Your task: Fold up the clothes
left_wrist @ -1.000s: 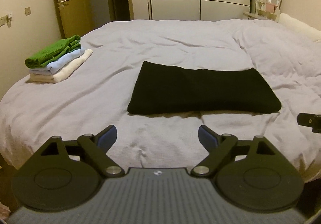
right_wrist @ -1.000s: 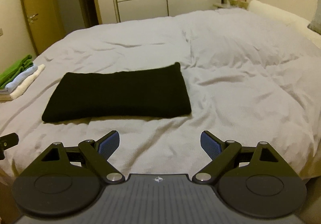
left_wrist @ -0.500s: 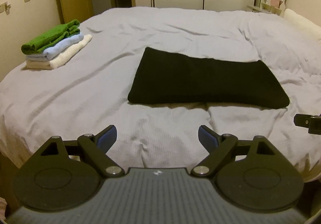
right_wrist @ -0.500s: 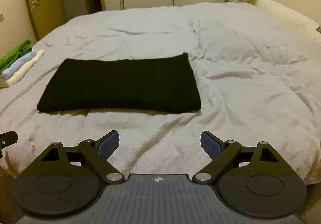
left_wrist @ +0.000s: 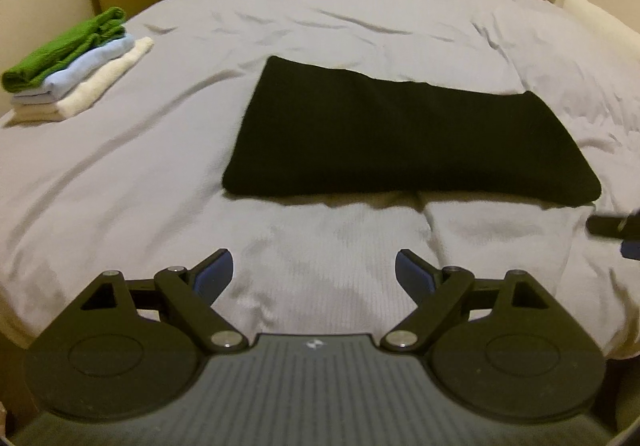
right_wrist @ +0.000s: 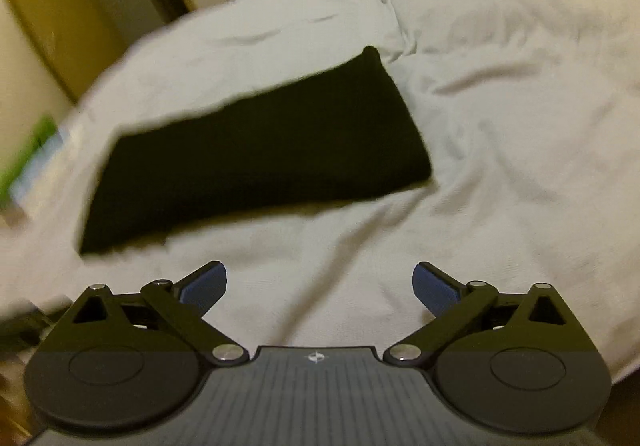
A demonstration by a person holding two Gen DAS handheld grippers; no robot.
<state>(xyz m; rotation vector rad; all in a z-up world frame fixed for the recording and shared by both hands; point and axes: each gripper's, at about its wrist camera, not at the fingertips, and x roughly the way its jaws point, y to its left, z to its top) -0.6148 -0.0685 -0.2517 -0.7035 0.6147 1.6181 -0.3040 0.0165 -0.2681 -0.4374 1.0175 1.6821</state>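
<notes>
The bed (left_wrist: 120, 174) carries a black cloth (left_wrist: 404, 142), already folded into a long band, lying flat across the middle of the cover, with a stack of folded clothes (left_wrist: 76, 74) well apart at the far left edge. Judging by this, the step in hand is the approach for the next fold, and it would go best if each tool took one near corner of the band, pinching through all the layers, so the cloth lifts evenly and does not drag the wrinkled cover with it. The left tool (left_wrist: 314, 272) hovers over the bare cover just short of the cloth's near edge, jaws wide and empty; the right tool (right_wrist: 320, 284) is likewise wide and empty, with nothing between its pads. Compared with a second ago, both views sit lower and closer, the cloth fills more of each picture, the right view has tilted and blurred, and the right tool's jaws have just been opening further.
</notes>
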